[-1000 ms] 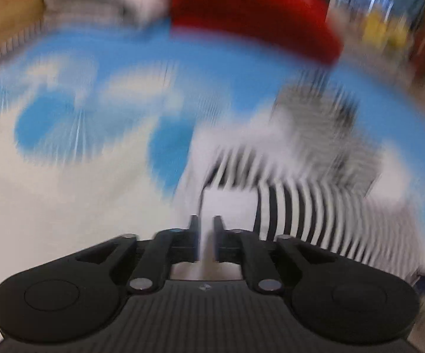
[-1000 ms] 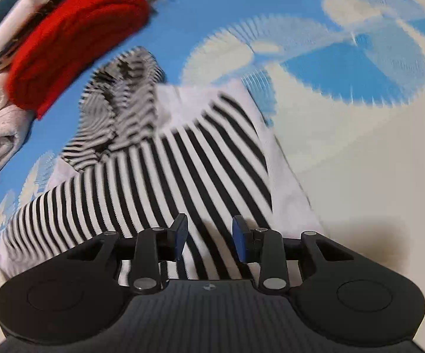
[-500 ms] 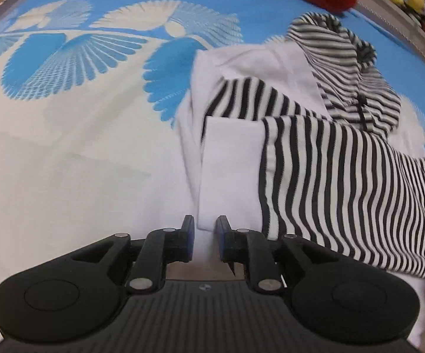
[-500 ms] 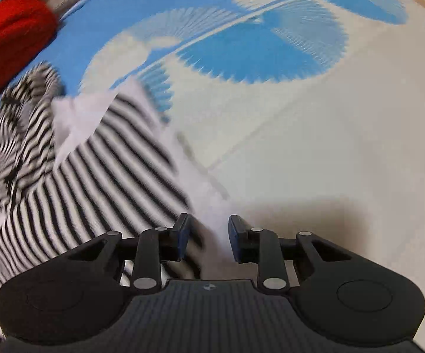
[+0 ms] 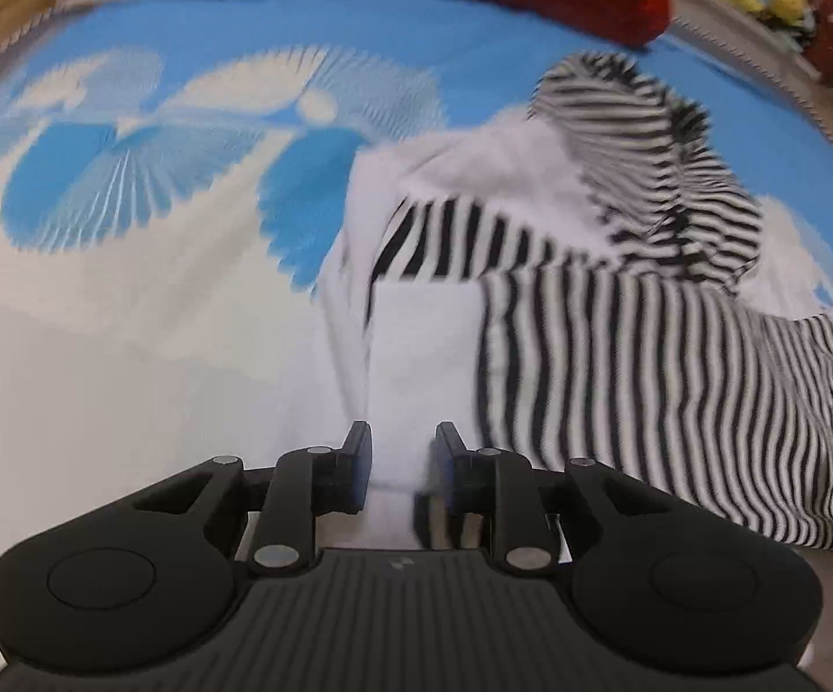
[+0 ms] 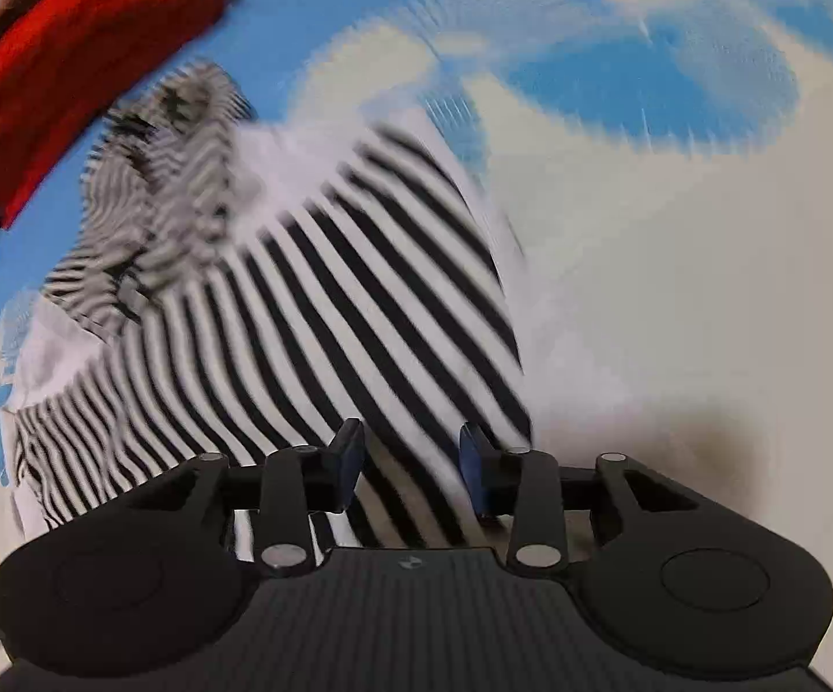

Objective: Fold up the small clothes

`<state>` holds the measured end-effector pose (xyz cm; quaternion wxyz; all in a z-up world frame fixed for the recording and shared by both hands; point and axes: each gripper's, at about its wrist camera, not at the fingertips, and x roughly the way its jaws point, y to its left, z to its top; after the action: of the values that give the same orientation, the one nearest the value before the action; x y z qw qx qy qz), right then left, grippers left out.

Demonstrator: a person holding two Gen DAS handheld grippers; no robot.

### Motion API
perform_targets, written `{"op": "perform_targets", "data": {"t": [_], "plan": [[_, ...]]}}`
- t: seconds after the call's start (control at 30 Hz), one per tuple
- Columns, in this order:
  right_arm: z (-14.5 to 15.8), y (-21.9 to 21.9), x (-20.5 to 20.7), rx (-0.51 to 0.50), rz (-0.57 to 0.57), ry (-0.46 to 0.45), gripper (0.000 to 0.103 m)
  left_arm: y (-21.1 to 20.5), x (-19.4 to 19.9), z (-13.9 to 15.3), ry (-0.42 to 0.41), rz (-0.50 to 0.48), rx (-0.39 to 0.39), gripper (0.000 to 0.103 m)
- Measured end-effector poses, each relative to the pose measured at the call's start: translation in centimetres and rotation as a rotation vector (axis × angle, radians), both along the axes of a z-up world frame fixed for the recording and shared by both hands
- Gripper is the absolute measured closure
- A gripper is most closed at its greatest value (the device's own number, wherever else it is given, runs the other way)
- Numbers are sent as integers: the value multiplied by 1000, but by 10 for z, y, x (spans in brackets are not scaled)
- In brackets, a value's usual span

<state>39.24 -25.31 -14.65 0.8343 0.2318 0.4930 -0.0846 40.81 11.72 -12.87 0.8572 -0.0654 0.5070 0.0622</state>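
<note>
Striped hoodie point(image 5: 618, 340), black-and-white knit with plain white panels, lies partly folded on a blue-and-cream leaf-print sheet point(image 5: 128, 300), hood point(image 5: 647, 144) bunched at its far end. Left gripper point(image 5: 399, 461) sits parted over the white near edge; right gripper point(image 6: 411, 461) gapes wider over stripes. A red knit garment point(image 6: 70, 57) lies beyond.

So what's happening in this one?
A person with two hand-held grippers is folding a striped hoodie on a blue-and-white sheet. It lies partly folded, hood at the far end. The left hand-held gripper and right hand-held gripper are both open at its near edge, holding nothing. A red garment lies beyond.
</note>
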Motion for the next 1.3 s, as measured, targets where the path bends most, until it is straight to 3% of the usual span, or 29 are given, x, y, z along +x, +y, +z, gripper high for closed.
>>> {"op": "perform_targets", "data": {"t": [0.1, 0.2, 0.33, 0.5, 0.67, 0.9, 1.03, 1.17, 1.3], "plan": [[10, 5, 1, -90, 64, -61, 55, -6, 2, -13, 59, -14, -12, 76], [-9, 8, 6, -86, 84, 40, 55, -6, -1, -15, 63, 16, 34, 76], [10, 17, 5, -156, 119, -41, 55, -8, -6, 13, -98, 24, 47, 76], [39, 20, 2, -284, 196, -161, 52, -28, -19, 43, -333, 1, 167, 76], [52, 1, -2, -267, 179, -173, 52, -46, -27, 57, -441, -24, 209, 76], [74, -20, -27, -315, 185, -216, 52, -52, -31, 66, -425, 29, 143, 76], [75, -33, -31, -350, 189, -192, 52, -58, -34, 70, -425, 43, 150, 76], [74, -38, -32, -361, 239, -175, 50, -61, -27, 78, -383, 65, 122, 87], [74, -39, -34, -362, 279, -175, 50, -70, 24, 97, -333, 14, 68, 98]]}}
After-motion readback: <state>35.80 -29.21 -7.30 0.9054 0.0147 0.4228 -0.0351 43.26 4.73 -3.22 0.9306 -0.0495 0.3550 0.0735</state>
